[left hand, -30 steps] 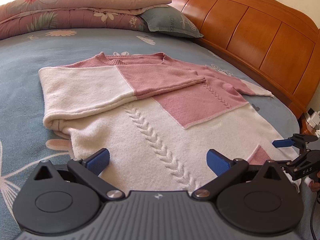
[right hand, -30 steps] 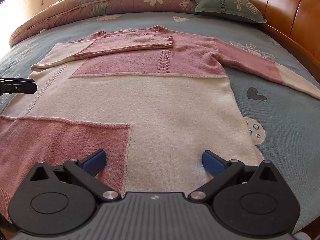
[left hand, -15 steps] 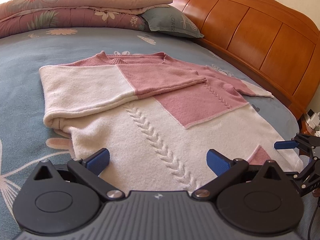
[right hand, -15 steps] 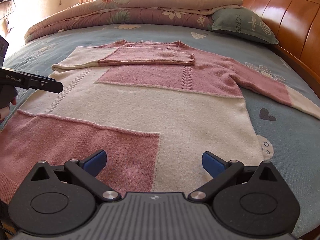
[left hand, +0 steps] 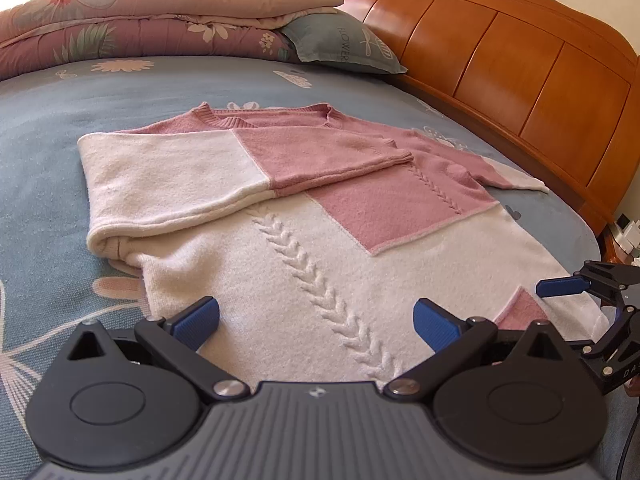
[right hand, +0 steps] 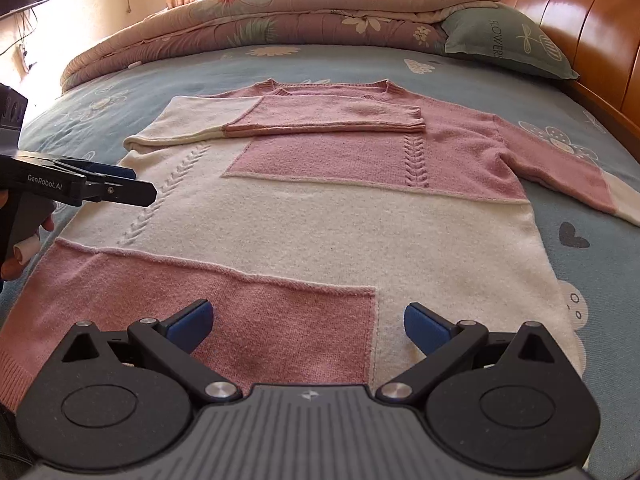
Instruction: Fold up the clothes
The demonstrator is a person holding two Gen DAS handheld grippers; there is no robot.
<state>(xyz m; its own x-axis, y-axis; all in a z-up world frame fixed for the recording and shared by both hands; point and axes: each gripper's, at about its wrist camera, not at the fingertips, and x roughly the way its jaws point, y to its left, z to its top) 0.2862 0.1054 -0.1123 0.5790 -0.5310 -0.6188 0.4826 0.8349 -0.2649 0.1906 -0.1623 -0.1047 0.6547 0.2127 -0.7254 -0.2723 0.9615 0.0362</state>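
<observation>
Basically sweater [right hand: 320,216] flat on blue bed [right hand: 580,272], collar toward quilt [right hand: 280,12], one sleeve folded across; left gripper [left hand: 316,316] and right gripper [right hand: 308,320] both spread, empty.

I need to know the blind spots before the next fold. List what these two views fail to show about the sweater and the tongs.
- Sweater hem: cut off in both views by each camera's own tongs body.
- Right sleeve cuff: runs off the right wrist view's edge; small in the left wrist view.
- Layers under the folded left sleeve: covered by it.
- Left tongs from the right wrist view: seen side-on, so their opening is unreadable there.
- Right tongs: partly cut by the frame edge.
</observation>
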